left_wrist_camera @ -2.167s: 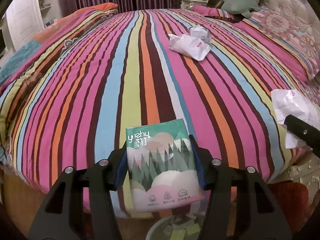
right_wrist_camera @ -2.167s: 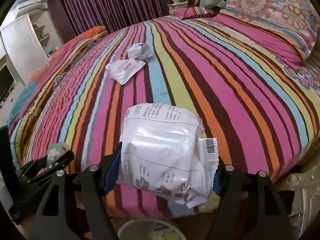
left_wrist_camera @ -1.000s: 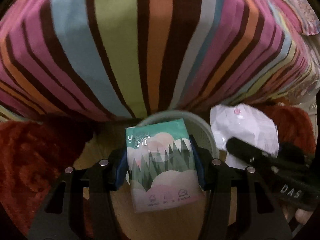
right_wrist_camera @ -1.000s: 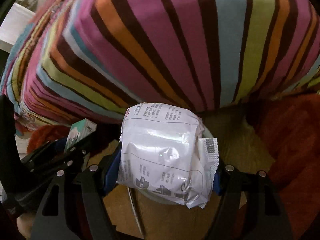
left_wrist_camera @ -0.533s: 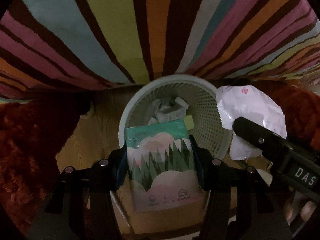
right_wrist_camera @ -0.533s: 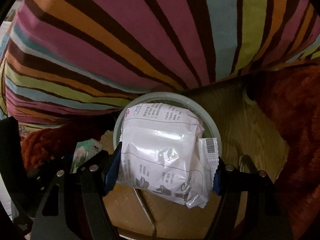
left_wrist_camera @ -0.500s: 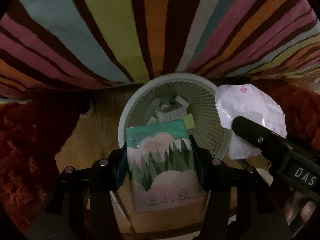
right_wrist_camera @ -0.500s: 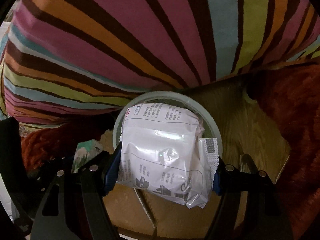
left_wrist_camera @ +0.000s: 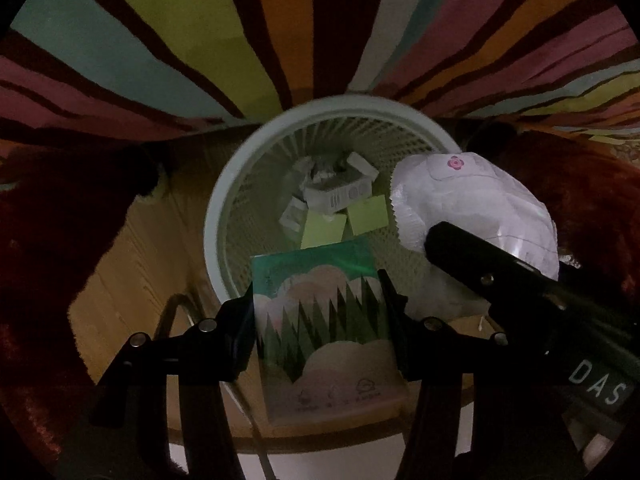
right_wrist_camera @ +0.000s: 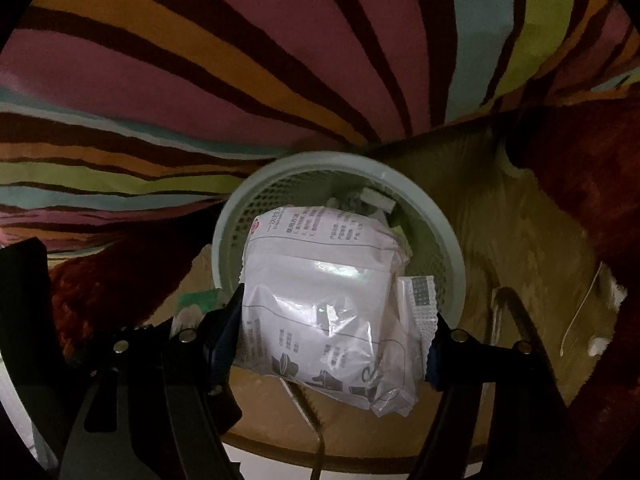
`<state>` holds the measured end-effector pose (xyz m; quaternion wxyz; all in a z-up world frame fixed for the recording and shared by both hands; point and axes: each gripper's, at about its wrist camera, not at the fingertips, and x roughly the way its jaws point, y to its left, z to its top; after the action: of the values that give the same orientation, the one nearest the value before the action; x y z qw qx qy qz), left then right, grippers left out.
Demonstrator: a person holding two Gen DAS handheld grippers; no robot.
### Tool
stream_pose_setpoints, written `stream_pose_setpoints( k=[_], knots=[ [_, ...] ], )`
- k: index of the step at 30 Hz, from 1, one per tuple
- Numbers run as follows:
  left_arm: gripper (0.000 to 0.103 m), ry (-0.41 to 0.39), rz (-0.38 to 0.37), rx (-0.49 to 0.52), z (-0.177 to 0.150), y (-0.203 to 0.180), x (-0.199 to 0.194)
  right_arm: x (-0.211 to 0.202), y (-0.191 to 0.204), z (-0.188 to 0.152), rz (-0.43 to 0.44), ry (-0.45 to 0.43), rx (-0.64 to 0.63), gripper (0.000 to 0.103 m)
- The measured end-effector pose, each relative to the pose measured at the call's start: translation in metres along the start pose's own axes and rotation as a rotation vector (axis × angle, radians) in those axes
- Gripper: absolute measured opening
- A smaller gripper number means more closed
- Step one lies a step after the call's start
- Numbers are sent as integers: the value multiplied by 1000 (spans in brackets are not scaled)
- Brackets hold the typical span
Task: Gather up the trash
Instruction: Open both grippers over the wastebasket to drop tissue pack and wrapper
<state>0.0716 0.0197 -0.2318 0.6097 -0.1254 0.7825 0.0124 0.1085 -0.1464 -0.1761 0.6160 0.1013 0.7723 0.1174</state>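
My left gripper (left_wrist_camera: pixel 318 308) is shut on a green tissue pack (left_wrist_camera: pixel 324 320) printed with trees and clouds, held above the near rim of a pale mesh wastebasket (left_wrist_camera: pixel 218 208). The basket holds crumpled paper, a small white box (left_wrist_camera: pixel 340 192) and yellow-green notes (left_wrist_camera: pixel 366 214). My right gripper (right_wrist_camera: pixel 332 332) is shut on a puffy white plastic package (right_wrist_camera: pixel 324 292) with printed text, hanging over the same wastebasket (right_wrist_camera: pixel 450 240). In the left wrist view that white package (left_wrist_camera: pixel 472 200) and the right gripper's black finger (left_wrist_camera: pixel 480 268) sit at the basket's right side.
The striped bedspread (left_wrist_camera: pixel 240 40) hangs down just behind the basket. Red shaggy rug (left_wrist_camera: pixel 48 240) lies on both sides of it on the wooden floor (right_wrist_camera: pixel 520 240). A thin white cord (right_wrist_camera: pixel 580 312) lies on the floor at the right.
Both grippers have come down and tipped further downward with their loads. The wastebasket now looks larger and sits right under them; less of the bedspread shows.
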Motion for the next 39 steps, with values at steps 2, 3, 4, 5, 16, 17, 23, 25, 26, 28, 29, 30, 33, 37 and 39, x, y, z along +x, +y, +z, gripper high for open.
stream_pose_setpoints(
  k=[2, 3, 4, 5, 16, 17, 23, 25, 26, 28, 29, 30, 33, 37, 39],
  knots=[
    [54, 21, 5, -3, 2, 0, 6, 6, -2, 1, -4, 22, 17, 68],
    [54, 33, 7, -6, 2, 0, 9, 8, -3, 2, -5, 29, 22, 68],
    [54, 41, 8, -8, 3, 0, 12, 11, -4, 2, -7, 40, 29, 68],
    [54, 52, 8, -11, 3, -1, 16, 15, -5, 3, -10, 52, 36, 68],
    [54, 145, -13, -67, 6, 2, 39, 43, -11, 7, -32, 143, 89, 68],
    [54, 152, -11, -68, 6, 2, 41, 45, -11, 6, -37, 148, 90, 69],
    [70, 203, 1, -94, 5, 7, 50, 61, -14, 7, -65, 170, 103, 70],
    [85, 216, 19, -115, 4, 10, 53, 65, -15, 7, -79, 175, 110, 79],
    [86, 215, 8, -124, 5, 12, 54, 67, -15, 7, -78, 175, 120, 83],
    [88, 213, -3, -125, 5, 13, 54, 70, -17, 7, -87, 174, 134, 83],
    [89, 213, -1, -122, 5, 12, 55, 71, -19, 7, -88, 174, 136, 83],
    [89, 212, -1, -120, 4, 14, 53, 72, -21, 7, -92, 177, 143, 84],
    [89, 205, -3, -129, 5, 15, 52, 74, -23, 8, -92, 166, 151, 95],
    [89, 201, -5, -139, 6, 17, 50, 74, -24, 8, -82, 158, 151, 95],
    [89, 199, -6, -140, 6, 15, 49, 72, -25, 7, -76, 155, 145, 95]
  ],
)
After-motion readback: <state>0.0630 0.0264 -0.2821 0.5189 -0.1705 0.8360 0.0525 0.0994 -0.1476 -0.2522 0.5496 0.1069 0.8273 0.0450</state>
